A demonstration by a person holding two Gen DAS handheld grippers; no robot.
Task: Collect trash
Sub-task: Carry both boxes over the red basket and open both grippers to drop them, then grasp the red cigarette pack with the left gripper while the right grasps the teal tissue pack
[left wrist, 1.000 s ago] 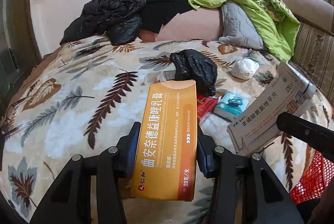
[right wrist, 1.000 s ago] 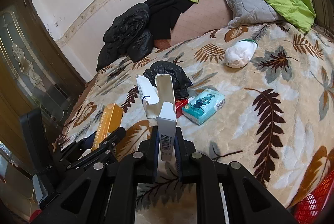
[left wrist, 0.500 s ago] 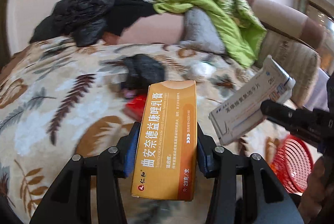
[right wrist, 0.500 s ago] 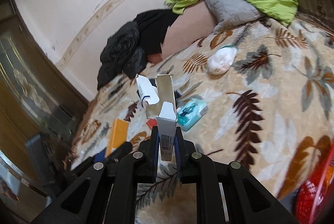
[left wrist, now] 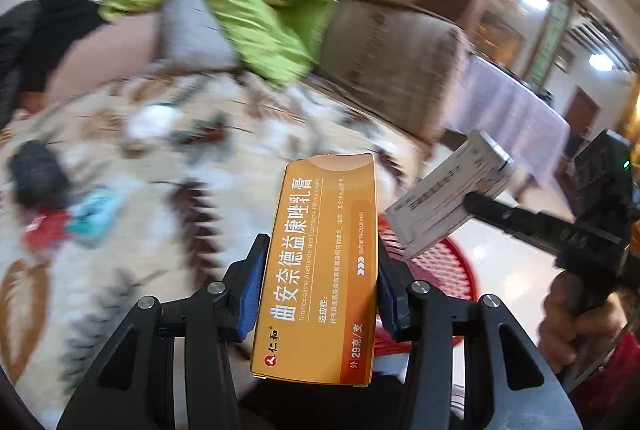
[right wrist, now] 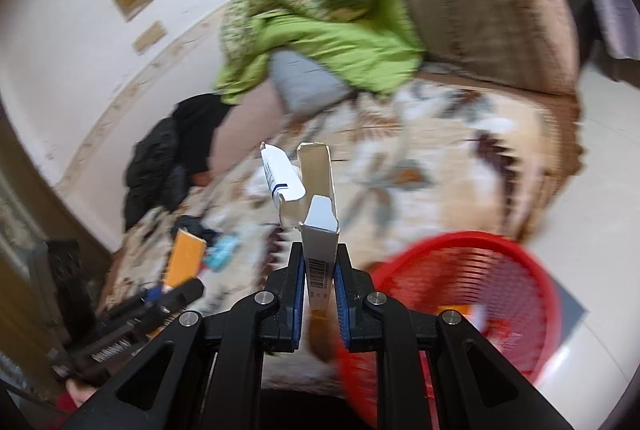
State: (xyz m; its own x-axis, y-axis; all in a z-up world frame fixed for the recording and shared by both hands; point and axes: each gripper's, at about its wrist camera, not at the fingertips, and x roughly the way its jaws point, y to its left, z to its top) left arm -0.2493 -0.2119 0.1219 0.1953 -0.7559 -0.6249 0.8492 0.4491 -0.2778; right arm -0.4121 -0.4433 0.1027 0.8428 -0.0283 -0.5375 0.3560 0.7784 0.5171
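Observation:
My left gripper (left wrist: 318, 286) is shut on an orange medicine box (left wrist: 320, 266), held upright above the bed's edge. My right gripper (right wrist: 318, 286) is shut on an opened white medicine box (right wrist: 316, 222) with its flap up. The white box also shows at the right of the left wrist view (left wrist: 448, 193), and the orange box at the left of the right wrist view (right wrist: 185, 258). A red mesh basket (right wrist: 476, 282) stands on the floor just right of the right gripper; part of it shows behind the orange box in the left wrist view (left wrist: 444, 266).
On the leaf-patterned bed cover (left wrist: 160, 197) lie a teal packet (left wrist: 94, 213), a red packet (left wrist: 44, 230), a black bag (left wrist: 36, 173) and a white wad (left wrist: 152, 117). A green quilt (right wrist: 320, 29) and dark jackets (right wrist: 168, 165) pile at the back. A sofa arm (right wrist: 492, 1) stands to the right.
Both grippers have swung right with their boxes, away from the bed's middle. The red basket has come much closer in both views.

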